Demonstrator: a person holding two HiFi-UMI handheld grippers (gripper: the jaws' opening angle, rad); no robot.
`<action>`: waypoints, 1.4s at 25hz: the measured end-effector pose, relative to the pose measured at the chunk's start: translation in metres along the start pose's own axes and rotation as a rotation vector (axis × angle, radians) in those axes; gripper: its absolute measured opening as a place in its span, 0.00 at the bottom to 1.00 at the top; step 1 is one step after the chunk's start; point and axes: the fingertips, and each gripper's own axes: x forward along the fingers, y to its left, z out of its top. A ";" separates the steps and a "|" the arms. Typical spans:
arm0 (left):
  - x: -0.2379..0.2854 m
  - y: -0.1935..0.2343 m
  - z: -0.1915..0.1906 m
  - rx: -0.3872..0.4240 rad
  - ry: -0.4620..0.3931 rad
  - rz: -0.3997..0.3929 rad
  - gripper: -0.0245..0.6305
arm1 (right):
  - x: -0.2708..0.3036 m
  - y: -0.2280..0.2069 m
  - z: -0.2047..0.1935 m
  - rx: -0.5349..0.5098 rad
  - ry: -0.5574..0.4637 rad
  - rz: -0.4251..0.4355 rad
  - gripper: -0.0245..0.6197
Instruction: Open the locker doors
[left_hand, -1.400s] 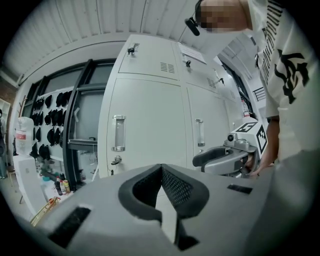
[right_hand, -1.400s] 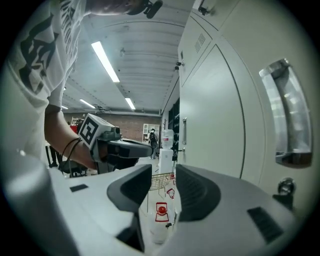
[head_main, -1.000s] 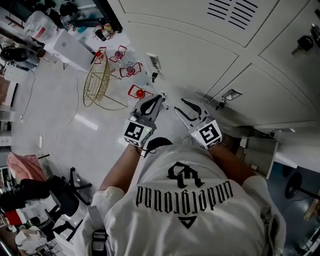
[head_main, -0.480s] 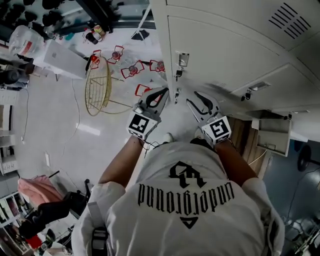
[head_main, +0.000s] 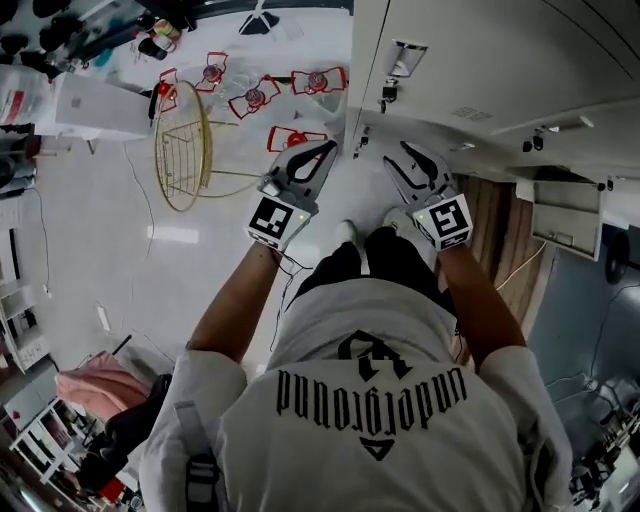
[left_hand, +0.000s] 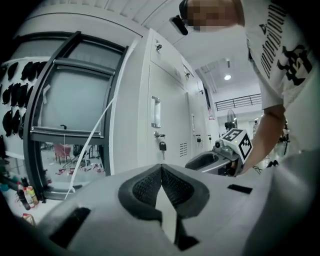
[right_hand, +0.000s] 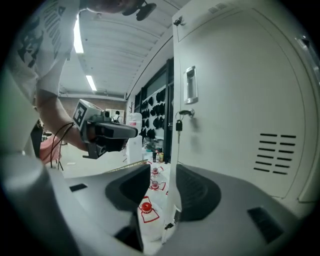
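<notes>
A pale, glossy floor spreads under the person, who stands right at a bank of light grey lockers. On the floor lie a gold wire basket tipped on its side and, near it, several clear bottles with red caps and red labels. A strip of wood-grain panelling runs along the foot of the lockers on the person's right. Farther off, a dark-framed window fills the wall beside the locker row, and long ceiling lights run into the room.

The nearest locker door is flush with its frame – it carries a recessed handle, a key hanging in the lock below it, and vent slots lower down.

The left gripper is clenched, its pads meeting with nothing between them, and it points toward the locker row. The right gripper is held just beside it with its jaws opening – the locker's vertical edge lines up in the gap, and neither pad presses on it.
</notes>
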 end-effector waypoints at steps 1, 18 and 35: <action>-0.001 0.003 -0.007 -0.006 0.004 0.004 0.05 | 0.003 0.003 -0.007 -0.006 0.012 0.002 0.29; 0.025 0.037 -0.132 -0.044 0.079 0.013 0.05 | 0.095 -0.004 -0.165 0.064 0.155 0.031 0.30; 0.049 0.053 -0.194 -0.066 0.122 0.056 0.05 | 0.158 -0.014 -0.230 0.125 0.192 0.016 0.36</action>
